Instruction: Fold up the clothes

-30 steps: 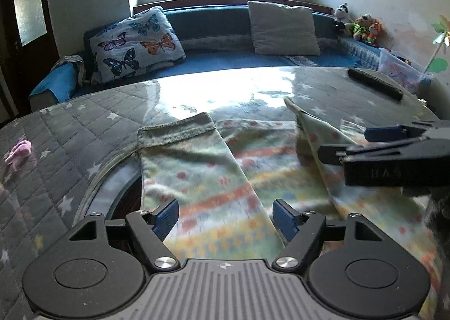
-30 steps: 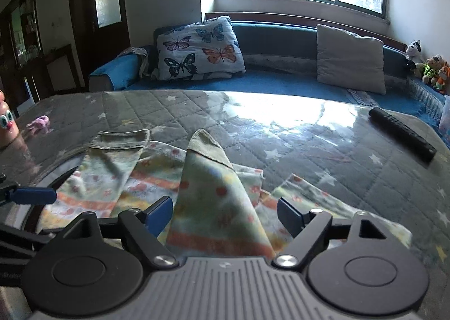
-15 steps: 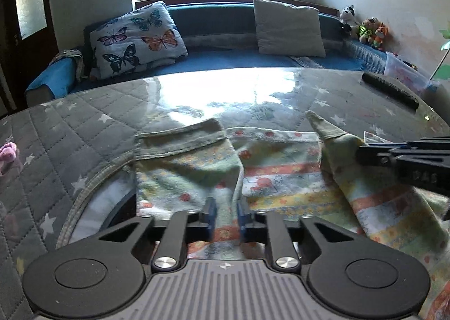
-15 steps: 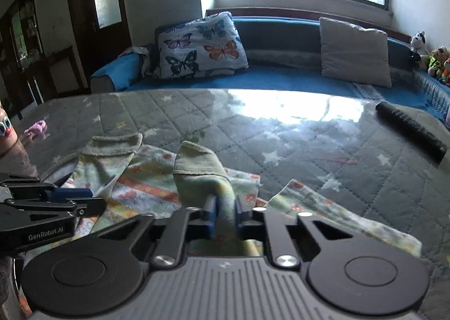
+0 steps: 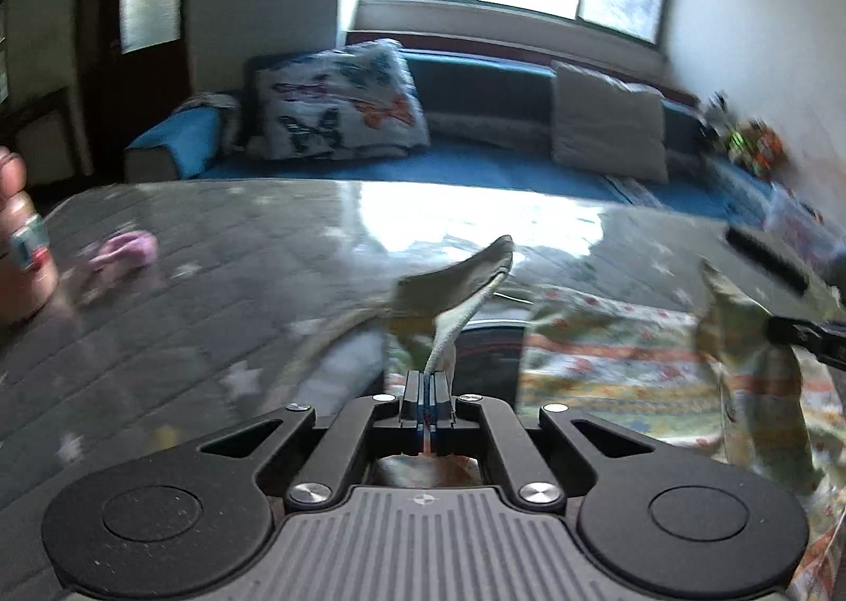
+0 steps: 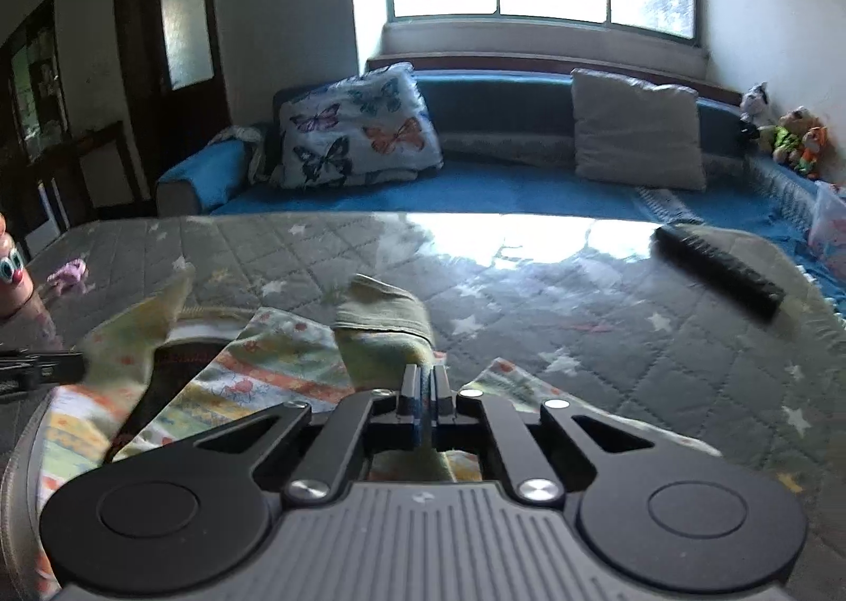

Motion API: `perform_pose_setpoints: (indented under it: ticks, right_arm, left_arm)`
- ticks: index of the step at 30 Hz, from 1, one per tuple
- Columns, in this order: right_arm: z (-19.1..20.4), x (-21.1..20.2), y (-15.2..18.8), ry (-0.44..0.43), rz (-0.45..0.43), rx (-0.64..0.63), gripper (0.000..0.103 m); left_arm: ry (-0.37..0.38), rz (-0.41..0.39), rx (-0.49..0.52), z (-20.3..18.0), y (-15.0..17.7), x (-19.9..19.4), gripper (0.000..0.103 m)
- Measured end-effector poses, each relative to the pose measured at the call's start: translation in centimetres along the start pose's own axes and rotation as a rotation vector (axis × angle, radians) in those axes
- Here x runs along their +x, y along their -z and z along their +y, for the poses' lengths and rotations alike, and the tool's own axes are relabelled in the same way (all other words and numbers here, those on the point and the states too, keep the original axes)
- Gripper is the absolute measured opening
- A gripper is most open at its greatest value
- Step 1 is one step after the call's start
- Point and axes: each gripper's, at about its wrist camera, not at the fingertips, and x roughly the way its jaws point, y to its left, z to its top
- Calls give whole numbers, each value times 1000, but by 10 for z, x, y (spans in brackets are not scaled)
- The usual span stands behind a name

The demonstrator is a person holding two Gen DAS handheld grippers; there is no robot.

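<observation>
both claws clenched on the patterned garment (image 6: 275,379), left claw (image 5: 426,403) and right claw (image 6: 424,408) each pinching a raised cuff just ahead over the quilted table (image 6: 608,336); lifting evenly should keep the fold straight.

Soft printed cloth in the garment (image 6: 275,379), its cuff (image 6: 380,315) ribbed knit. Quilted grey fabric with stars over the bench (image 6: 608,336), under a glossy clear sheet mirroring the window. Matt black plastic on the right tool (image 6: 424,389) and left tool (image 5: 425,389), bright metal screws, ribbed grey casing. Matt black remote (image 6: 719,273). Woven cushion (image 6: 637,130).
</observation>
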Motion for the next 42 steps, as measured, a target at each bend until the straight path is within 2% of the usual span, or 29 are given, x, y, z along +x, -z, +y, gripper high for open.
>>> perform_pose_setpoints:
  ticks: [4, 10, 14, 22, 28, 33, 36, 42]
  right_arm:
    - [-9, -20, 2, 19, -37, 22, 2]
    - [-38, -72, 19, 73, -104, 110, 2]
    - [-59, -112, 39, 103, -156, 174, 2]
    - [-98, -180, 101, 181, -201, 324, 2]
    - [-126, -214, 151, 261, -200, 456, 2]
    - [-144, -230, 188, 344, -140, 498, 2]
    - [-152, -241, 195, 359, -135, 528, 7]
    - [-146, -248, 182, 353, -173, 463, 14]
  left_arm:
    - [-32, -35, -60, 29, 9, -27, 1]
    - [-72, -61, -138, 65, 33, -66, 1]
    - [-69, -72, -165, 77, 50, -91, 1]
    - [-85, -72, -235, 92, 88, -130, 1]
    - [-115, -50, -278, 109, 118, -159, 1]
    - [-137, -27, -293, 119, 137, -175, 1]
    - [-138, -10, -299, 123, 145, -179, 1]
    - [-136, 6, -301, 127, 150, -181, 2]
